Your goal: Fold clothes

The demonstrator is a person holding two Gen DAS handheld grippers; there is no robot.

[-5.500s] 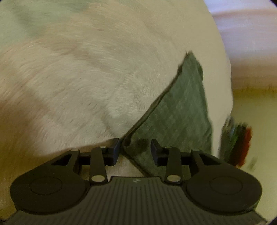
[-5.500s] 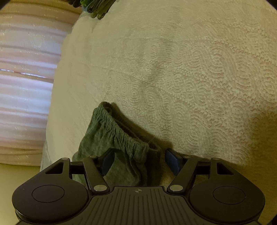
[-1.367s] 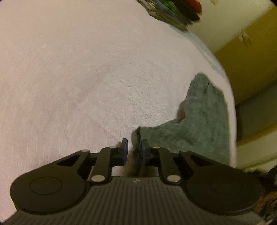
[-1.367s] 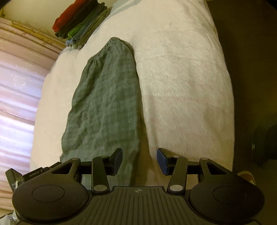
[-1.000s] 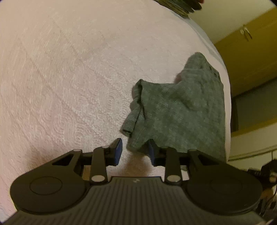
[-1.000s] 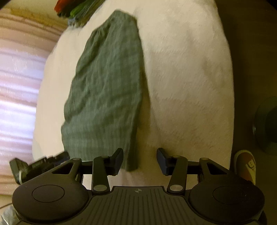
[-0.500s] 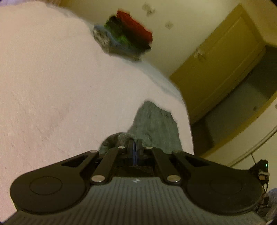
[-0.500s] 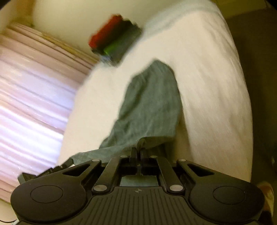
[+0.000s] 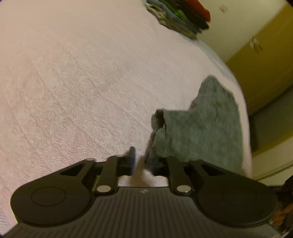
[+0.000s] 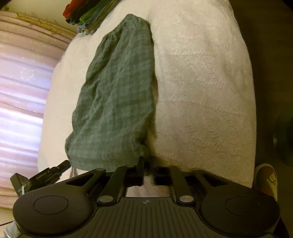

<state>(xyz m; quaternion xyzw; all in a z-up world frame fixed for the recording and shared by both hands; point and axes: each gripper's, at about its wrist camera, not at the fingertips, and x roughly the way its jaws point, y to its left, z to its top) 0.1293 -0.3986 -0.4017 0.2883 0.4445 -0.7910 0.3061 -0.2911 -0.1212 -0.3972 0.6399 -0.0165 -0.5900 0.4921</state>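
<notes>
Between right gripper [image 10: 147, 165] jaws, seemingly, shorts [image 10: 119, 95] corner

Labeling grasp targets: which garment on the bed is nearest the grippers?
The green checked shorts, spread at the right gripper's fingertips. The folded stack sits at the bed's far end.
</notes>
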